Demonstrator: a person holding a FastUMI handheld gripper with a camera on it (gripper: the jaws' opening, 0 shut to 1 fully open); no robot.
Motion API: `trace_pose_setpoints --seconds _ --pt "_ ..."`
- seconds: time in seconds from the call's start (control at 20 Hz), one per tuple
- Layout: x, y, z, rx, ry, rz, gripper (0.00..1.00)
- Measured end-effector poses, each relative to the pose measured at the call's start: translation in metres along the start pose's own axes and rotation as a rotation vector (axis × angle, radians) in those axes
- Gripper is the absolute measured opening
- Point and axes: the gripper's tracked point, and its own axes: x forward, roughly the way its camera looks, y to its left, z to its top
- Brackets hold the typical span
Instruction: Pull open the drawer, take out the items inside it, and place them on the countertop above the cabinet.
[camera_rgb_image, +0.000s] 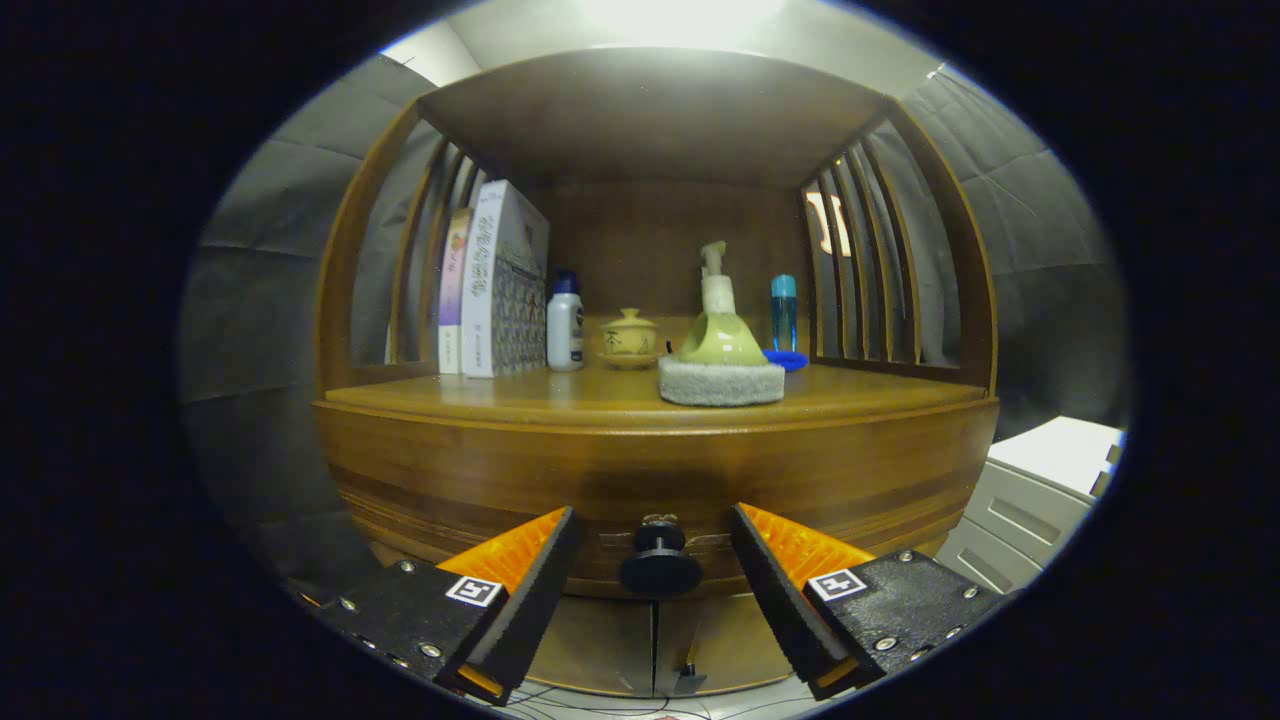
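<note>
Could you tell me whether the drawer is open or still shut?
Shut: the drawer front sits flush under the countertop; open fingers flank its knob.

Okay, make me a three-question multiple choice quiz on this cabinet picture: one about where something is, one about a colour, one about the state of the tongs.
1. Where is the drawer knob?
A. Between the two fingers of the tongs
B. On the countertop
C. Beside the books

2. What colour is the cap of the white bottle next to the books?
A. Red
B. Blue
C. Yellow

3. How do the tongs stand?
A. Shut on the knob
B. Shut on the sponge
C. Open, touching nothing

Answers: 1 A, the knob sits in the gap between the fingers. 2 B, the cap is dark blue. 3 C, there is a clear gap between each finger and the knob.
</note>
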Motion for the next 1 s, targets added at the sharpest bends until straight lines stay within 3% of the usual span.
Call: trace_pose_setpoints --seconds 0.2,0.75,1.0 --pt "-0.047 0.004 0.033 0.004 -0.050 0.033 0.95" --pt "-0.166 -0.027 0.102 -0.015 -0.120 0.027 0.95" --pt "-0.209 -0.029 0.104 0.000 -0.126 0.064 0.95"
